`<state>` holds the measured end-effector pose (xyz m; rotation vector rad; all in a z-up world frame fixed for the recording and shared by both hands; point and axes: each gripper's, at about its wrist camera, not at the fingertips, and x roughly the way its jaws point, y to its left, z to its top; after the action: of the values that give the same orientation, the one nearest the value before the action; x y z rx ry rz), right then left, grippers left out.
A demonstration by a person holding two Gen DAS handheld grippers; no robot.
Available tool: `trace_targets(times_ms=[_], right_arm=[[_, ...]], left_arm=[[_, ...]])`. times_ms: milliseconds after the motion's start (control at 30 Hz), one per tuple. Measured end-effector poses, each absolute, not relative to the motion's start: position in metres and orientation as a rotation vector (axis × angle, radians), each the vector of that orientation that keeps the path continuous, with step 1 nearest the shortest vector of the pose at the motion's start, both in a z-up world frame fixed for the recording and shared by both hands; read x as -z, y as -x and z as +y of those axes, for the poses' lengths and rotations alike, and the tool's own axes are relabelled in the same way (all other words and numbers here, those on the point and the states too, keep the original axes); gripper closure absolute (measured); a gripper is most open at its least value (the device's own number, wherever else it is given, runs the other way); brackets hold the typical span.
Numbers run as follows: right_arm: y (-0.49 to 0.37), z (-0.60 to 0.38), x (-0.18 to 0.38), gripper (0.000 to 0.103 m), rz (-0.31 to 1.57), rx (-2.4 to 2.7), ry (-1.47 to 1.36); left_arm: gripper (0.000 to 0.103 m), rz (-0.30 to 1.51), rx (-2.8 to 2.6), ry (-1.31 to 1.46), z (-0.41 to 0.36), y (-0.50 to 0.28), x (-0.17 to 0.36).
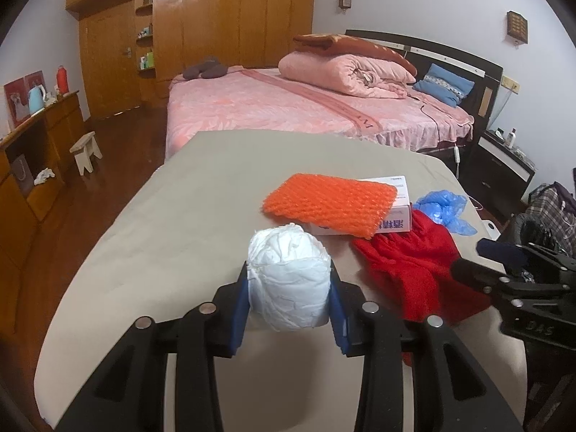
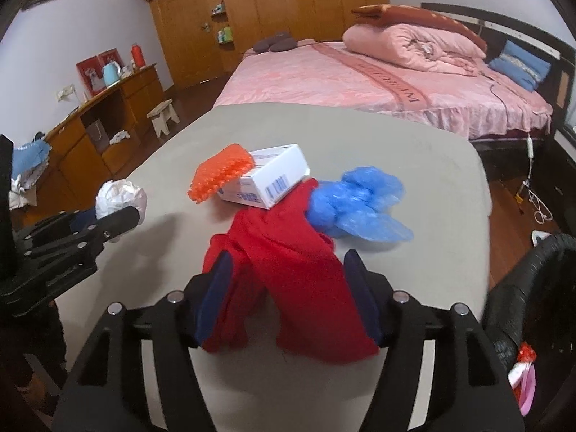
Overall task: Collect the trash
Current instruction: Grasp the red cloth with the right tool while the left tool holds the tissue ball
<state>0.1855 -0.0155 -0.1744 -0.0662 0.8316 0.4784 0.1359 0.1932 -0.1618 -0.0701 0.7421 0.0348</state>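
On the grey table (image 1: pixel 162 223) my left gripper (image 1: pixel 289 288) is shut on a crumpled white paper ball (image 1: pixel 289 280), its blue pads pressed on both sides; it also shows in the right wrist view (image 2: pixel 120 194). My right gripper (image 2: pixel 288 288) is open, its pads either side of a red cloth (image 2: pixel 288 280) lying on the table (image 2: pixel 414 165). Beyond lie an orange foam net (image 1: pixel 329 203), a white carton (image 2: pixel 268 176) and a crumpled blue plastic bag (image 2: pixel 360 201).
A black bin (image 2: pixel 532 288) stands at the table's right edge with red and pink items inside. A pink bed (image 1: pixel 288 108) lies behind the table. A wooden desk (image 1: pixel 36 151) and small stool (image 1: pixel 84 151) stand left.
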Motion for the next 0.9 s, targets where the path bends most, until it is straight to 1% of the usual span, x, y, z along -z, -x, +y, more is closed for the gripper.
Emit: trace_targets(times_ms=[67,100,133,167,233,267,300,600,667,700,733,800,900], right_arm=[[-0.190,-0.010,0.178,0.040,0.841,-0.479,0.082],[-0.192,-0.009,0.180,0.045,0.847,-0.483,0.089],[-0.194,-0.008,0.183,0.059,0.855,-0.493,0.092],[-0.194,-0.007,0.184,0.067,0.865,-0.502,0.095],[-0.193,-0.006,0.187,0.094,0.884,-0.521,0.096],[-0.192,-0.007,0.187,0.099,0.886,-0.535,0.090],[-0.190,-0.009,0.185,0.100,0.882,-0.541,0.085],[-0.174,-0.025,0.150,0.101,0.808,-0.557,0.019],[-0.174,-0.026,0.148,0.099,0.804,-0.548,0.027],[-0.176,-0.026,0.149,0.092,0.804,-0.533,0.032],[-0.179,-0.026,0.152,0.076,0.815,-0.526,0.031],[-0.184,-0.026,0.158,0.063,0.822,-0.505,0.025],[-0.194,-0.025,0.170,0.062,0.843,-0.495,0.030]], left_arm=[[0.064,0.740,-0.041,0.070,0.195,-0.135,0.161],[0.064,0.739,-0.044,0.070,0.196,-0.135,0.161],[0.064,0.739,-0.046,0.071,0.196,-0.134,0.161],[0.064,0.740,-0.048,0.074,0.197,-0.134,0.161],[0.064,0.742,-0.051,0.075,0.197,-0.133,0.162],[0.064,0.743,-0.052,0.074,0.196,-0.133,0.162],[0.064,0.742,-0.052,0.074,0.196,-0.133,0.161],[0.064,0.722,-0.034,0.068,0.192,-0.126,0.156],[0.064,0.721,-0.030,0.066,0.189,-0.126,0.155],[0.064,0.721,-0.028,0.065,0.189,-0.126,0.155],[0.064,0.721,-0.027,0.066,0.188,-0.126,0.155],[0.064,0.720,-0.026,0.066,0.187,-0.125,0.154],[0.064,0.716,-0.023,0.062,0.185,-0.126,0.153]])
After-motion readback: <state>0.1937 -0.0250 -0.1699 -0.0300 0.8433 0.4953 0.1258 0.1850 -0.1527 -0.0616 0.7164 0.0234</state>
